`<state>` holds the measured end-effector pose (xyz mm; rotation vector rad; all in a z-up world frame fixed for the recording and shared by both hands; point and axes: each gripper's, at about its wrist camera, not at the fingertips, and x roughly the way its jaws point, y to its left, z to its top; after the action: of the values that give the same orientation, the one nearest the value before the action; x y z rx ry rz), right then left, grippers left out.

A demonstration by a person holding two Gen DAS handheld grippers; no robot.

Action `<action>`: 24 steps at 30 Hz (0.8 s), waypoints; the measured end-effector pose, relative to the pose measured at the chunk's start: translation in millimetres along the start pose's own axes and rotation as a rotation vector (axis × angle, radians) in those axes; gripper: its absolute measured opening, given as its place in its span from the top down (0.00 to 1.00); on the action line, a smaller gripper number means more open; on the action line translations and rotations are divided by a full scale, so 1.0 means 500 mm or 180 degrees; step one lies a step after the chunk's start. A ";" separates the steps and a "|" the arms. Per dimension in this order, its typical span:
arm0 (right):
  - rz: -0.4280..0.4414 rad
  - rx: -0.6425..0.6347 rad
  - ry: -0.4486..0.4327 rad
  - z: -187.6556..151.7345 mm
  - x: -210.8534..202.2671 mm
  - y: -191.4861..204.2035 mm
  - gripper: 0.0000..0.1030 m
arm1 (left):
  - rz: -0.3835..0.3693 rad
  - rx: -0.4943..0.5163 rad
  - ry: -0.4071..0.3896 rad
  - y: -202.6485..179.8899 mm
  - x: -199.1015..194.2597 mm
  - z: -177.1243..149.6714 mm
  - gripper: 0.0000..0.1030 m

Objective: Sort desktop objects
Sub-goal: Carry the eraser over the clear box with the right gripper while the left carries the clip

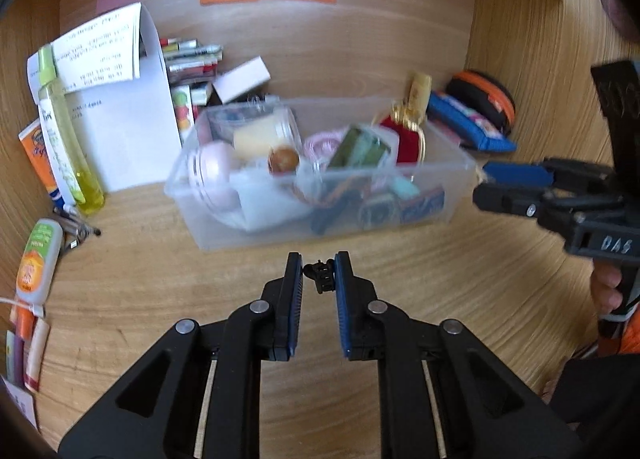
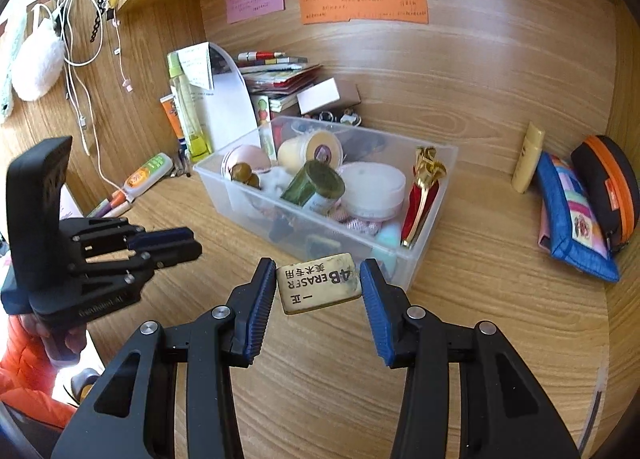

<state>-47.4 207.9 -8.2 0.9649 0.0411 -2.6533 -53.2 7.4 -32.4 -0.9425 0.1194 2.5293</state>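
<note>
So, two hand-held grippers over a wood-grain desk (image 2: 500, 299), both short of the clear plastic storage bin (image 2: 416, 259) in the middle. Left gripper (image 1: 318, 271) has its blue-padded jaws closed down on a small black plastic hair claw clip (image 1: 320, 277), pinched right at the fingertips and held clear of the desktop, just in front of the bin's near wall. Right gripper (image 2: 318, 285) is partly open with a flat, grubby yellowish rectangular eraser printed "4B ERASER" (image 2: 320, 289) between the pads; both pads press its short ends, the eraser roughly level, lifted off the desk at the bin's near corner.

Bin contents (crowded, some of it blurred in the left view): a cream-coloured jar with a round lid (image 2: 310, 149), a green cylindrical tin (image 2: 316, 187), a white round container (image 2: 374, 189), a red and gold pouch (image 2: 424, 195) leaning on the bin's right wall.

Beyond the bin on the right: a blue patchwork fabric pencil pouch (image 2: 568, 211) and a black case with orange zip (image 2: 608, 187), leaning together. Left side: a tall yellow-green spray bottle (image 2: 184, 107), upright by white papers. Pink, green and orange paper notes (image 2: 360, 3) on the back panel.
</note>
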 end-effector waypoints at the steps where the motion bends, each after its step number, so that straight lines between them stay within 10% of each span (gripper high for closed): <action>1: -0.0004 -0.0003 -0.0015 0.004 0.000 0.000 0.61 | -0.0015 -0.0010 -0.0033 0.005 -0.003 0.009 0.86; 24: 0.0098 0.0181 -0.0232 0.095 0.030 -0.051 0.61 | 0.0077 0.0192 -0.0385 0.051 0.005 0.131 0.86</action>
<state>-95.2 221.4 16.9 0.8781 -0.0653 -2.6720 -105.3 0.6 14.2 -0.7673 0.1700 2.5823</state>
